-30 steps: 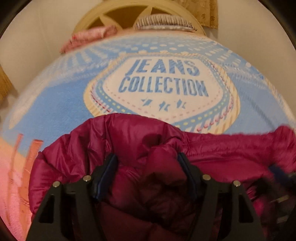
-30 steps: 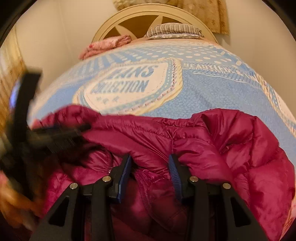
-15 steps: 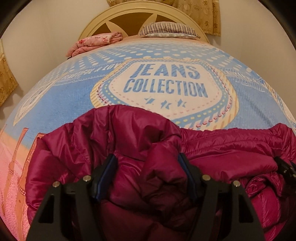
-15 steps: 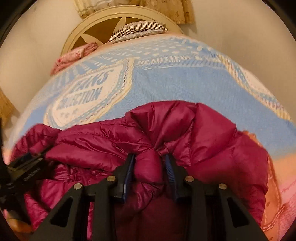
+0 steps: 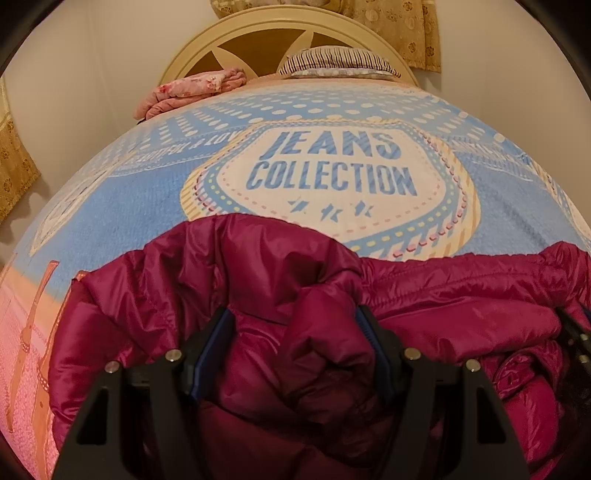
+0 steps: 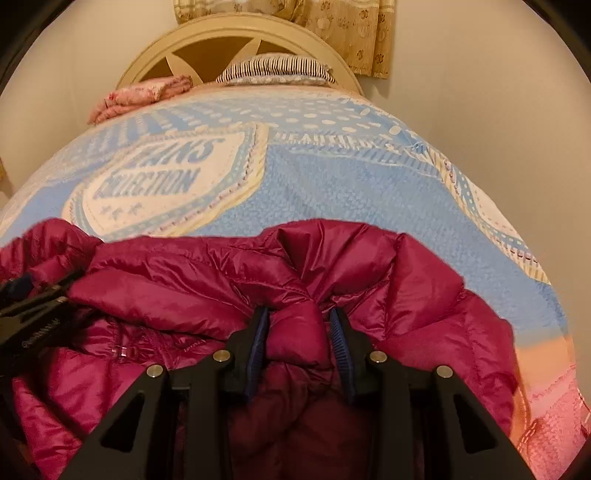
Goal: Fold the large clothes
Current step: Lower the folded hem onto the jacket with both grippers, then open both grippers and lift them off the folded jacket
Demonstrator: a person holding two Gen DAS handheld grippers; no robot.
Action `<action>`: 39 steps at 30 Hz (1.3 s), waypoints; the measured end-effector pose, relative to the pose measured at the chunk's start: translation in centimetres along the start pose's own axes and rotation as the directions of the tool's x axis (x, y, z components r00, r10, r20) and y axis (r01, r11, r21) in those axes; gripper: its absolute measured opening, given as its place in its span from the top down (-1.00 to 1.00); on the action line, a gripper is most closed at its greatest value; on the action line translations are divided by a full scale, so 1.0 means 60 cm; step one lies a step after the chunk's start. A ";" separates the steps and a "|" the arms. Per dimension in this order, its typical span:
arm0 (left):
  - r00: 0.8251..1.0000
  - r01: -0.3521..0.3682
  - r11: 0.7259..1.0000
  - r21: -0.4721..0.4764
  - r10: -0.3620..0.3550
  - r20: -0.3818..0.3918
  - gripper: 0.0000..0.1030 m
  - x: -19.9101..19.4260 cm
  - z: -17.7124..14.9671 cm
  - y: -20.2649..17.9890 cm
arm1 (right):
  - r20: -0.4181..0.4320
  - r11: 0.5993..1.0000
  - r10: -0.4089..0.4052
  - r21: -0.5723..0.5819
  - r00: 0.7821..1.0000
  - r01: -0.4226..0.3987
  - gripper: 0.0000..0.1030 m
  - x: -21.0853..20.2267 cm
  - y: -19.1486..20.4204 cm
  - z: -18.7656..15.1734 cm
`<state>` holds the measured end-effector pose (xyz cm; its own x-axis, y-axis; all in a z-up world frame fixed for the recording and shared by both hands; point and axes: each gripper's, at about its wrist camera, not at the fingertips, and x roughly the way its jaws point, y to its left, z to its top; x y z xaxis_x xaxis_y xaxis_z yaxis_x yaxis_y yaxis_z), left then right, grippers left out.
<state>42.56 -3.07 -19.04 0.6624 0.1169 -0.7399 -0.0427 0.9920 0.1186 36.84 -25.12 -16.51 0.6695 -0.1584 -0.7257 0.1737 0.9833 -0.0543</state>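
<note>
A magenta puffer jacket (image 5: 266, 280) lies bunched at the near end of a bed; it also shows in the right wrist view (image 6: 369, 277). My left gripper (image 5: 297, 321) has its jaws fairly wide apart with a thick fold of the jacket between them. My right gripper (image 6: 299, 321) is shut on a bunched fold of the jacket. The right gripper's body shows at the right edge of the left wrist view (image 5: 576, 332). The left gripper's body shows at the left edge of the right wrist view (image 6: 33, 302).
A blue bedspread (image 5: 147, 199) printed "JEANS COLLECTION" covers the bed. A folded pink blanket (image 5: 192, 88) and a striped pillow (image 5: 340, 62) lie by the cream headboard (image 5: 258, 33). Walls and gold curtains (image 5: 406, 29) surround the bed.
The right gripper has closed tighter on its fold and swung right, away from the left one. The jacket has spread wider across the bed. The left gripper has kept its hold.
</note>
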 end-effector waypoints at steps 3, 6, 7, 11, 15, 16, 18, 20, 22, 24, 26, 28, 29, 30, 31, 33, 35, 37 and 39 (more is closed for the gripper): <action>1.000 0.000 1.000 0.000 0.000 0.001 -0.40 0.000 0.000 0.001 | 0.093 1.000 -0.007 0.002 0.996 0.007 0.31 -0.051 0.000 0.009; 1.000 0.001 1.000 0.000 -0.001 0.001 -0.40 0.000 0.000 0.002 | 0.134 0.997 0.004 -0.076 0.991 0.006 0.31 -0.081 0.029 0.028; 1.000 0.001 1.000 0.000 -0.001 0.001 -0.40 0.001 0.000 0.002 | 0.125 0.996 0.014 -0.085 0.992 -0.004 0.31 -0.079 0.037 0.034; 1.000 0.001 1.000 -0.001 -0.001 0.002 -0.40 0.001 0.000 0.002 | 0.056 0.995 0.024 -0.097 0.998 -0.018 0.31 -0.032 0.053 0.039; 1.000 -0.002 1.000 -0.001 0.002 0.006 -0.40 -0.001 0.000 0.001 | -0.004 0.996 0.023 -0.080 1.000 -0.024 0.31 0.016 0.051 0.023; 1.000 -0.003 1.000 -0.001 0.003 0.007 -0.40 -0.001 0.001 0.000 | -0.008 0.996 0.013 -0.092 1.000 -0.013 0.31 0.021 0.055 0.021; 1.000 -0.002 1.000 -0.002 0.002 0.006 -0.40 -0.001 0.000 0.000 | -0.019 0.993 -0.014 -0.118 1.000 0.012 0.31 0.028 0.064 0.017; 1.000 -0.005 1.000 0.001 0.005 0.005 -0.40 0.000 0.000 -0.001 | -0.020 0.988 -0.045 -0.147 0.999 0.041 0.31 0.032 0.072 0.014; 1.000 -0.005 1.000 0.000 0.005 0.007 -0.40 -0.001 0.000 0.000 | -0.017 0.984 -0.062 -0.167 0.998 0.059 0.31 0.034 0.079 0.014; 1.000 -0.007 1.000 0.001 0.007 0.007 -0.40 -0.001 0.000 -0.001 | -0.017 0.984 -0.065 -0.168 0.998 0.061 0.31 0.033 0.077 0.012; 1.000 -0.010 1.000 0.003 0.010 0.007 -0.40 -0.001 0.001 -0.001 | -0.017 0.984 -0.065 -0.169 0.998 0.062 0.31 0.034 0.076 0.013; 1.000 -0.012 1.000 0.005 0.012 0.008 -0.40 -0.001 0.001 -0.001 | -0.015 0.983 -0.069 -0.172 0.997 0.066 0.31 0.034 0.077 0.013; 1.000 -0.011 1.000 0.004 0.011 0.007 -0.40 -0.001 0.001 -0.001 | -0.014 0.983 -0.070 -0.172 0.997 0.067 0.31 0.035 0.078 0.013; 1.000 -0.011 1.000 0.003 0.011 0.007 -0.40 0.000 0.002 0.000 | -0.013 0.984 -0.067 -0.167 0.998 0.064 0.31 0.037 0.076 0.012; 1.000 -0.012 1.000 0.004 0.012 0.007 -0.40 -0.001 0.001 -0.002 | -0.015 0.986 -0.059 -0.159 0.998 0.056 0.31 0.038 0.074 0.014; 1.000 -0.017 1.000 0.004 0.017 0.005 -0.42 -0.001 0.002 -0.001 | -0.017 0.987 -0.056 -0.154 0.998 0.053 0.31 0.038 0.073 0.015; 0.999 -0.034 0.999 0.004 0.034 0.001 -0.51 0.001 0.002 -0.003 | -0.012 0.983 -0.077 -0.171 0.997 0.074 0.31 0.038 0.079 0.015; 0.999 -0.038 0.999 0.006 0.038 -0.005 -0.53 0.002 0.004 -0.004 | -0.008 0.976 -0.102 -0.192 0.995 0.099 0.30 0.035 0.086 0.016; 1.000 -0.002 1.000 -0.002 0.002 -0.029 -0.53 -0.002 0.006 0.005 | -0.004 0.981 -0.088 -0.172 0.996 0.086 0.29 0.021 0.078 0.018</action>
<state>42.74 -2.80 -18.67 0.6402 0.1199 -0.7588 -0.0453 0.9919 0.1185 39.28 -20.82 -16.97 0.6486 -0.2439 -0.7210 0.1038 0.9668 -0.2337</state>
